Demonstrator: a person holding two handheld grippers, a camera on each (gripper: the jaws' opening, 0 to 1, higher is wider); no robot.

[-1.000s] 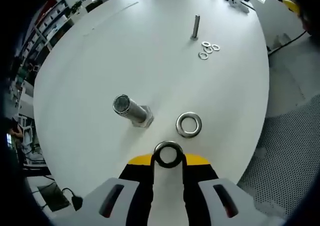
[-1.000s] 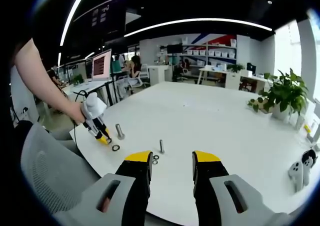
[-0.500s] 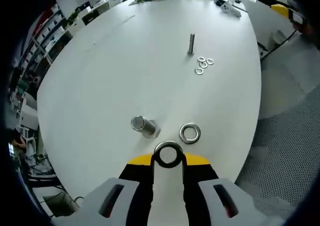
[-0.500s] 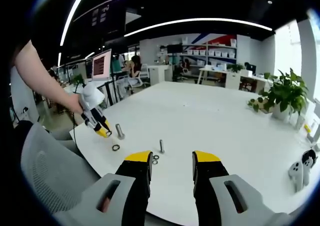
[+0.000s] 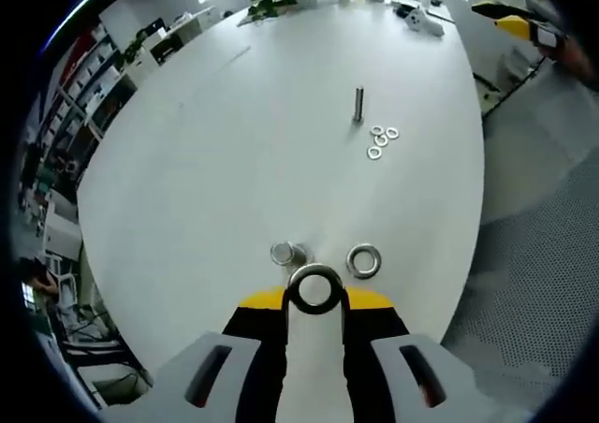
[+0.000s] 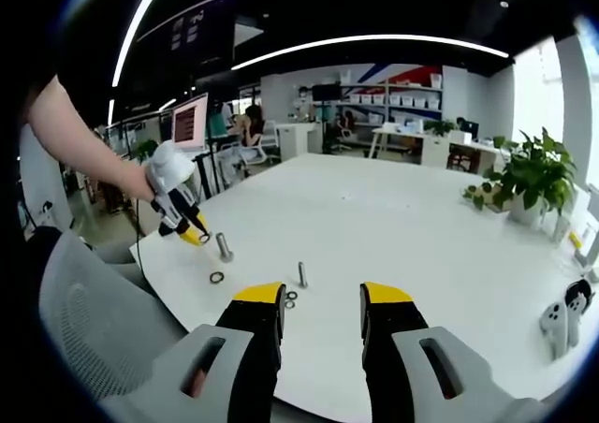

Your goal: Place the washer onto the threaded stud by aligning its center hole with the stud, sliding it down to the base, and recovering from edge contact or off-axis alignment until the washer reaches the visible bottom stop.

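My left gripper (image 5: 315,289) is shut on a steel washer (image 5: 314,287), held flat above the white table (image 5: 234,142). Seen almost end-on, the threaded stud (image 5: 284,253) stands just beyond and left of the held washer. A second washer (image 5: 363,261) lies on the table right of the stud. In the right gripper view the left gripper (image 6: 194,235) hangs in a person's hand just left of and above the stud (image 6: 224,246), with the loose washer (image 6: 217,277) in front. My right gripper (image 6: 321,303) is open, with nothing between its fingers, near the table's edge.
A thinner stud (image 5: 358,104) stands farther out with three small washers (image 5: 382,139) beside it; both also appear as the thin stud (image 6: 302,273) close to my right gripper. A grey mesh chair (image 6: 84,329) is at the left. A potted plant (image 6: 524,184) and a controller (image 6: 562,315) sit on the right.
The left gripper has risen with the washer, so the stud and table look smaller and the stud is now seen nearly from above. The right gripper has not moved.
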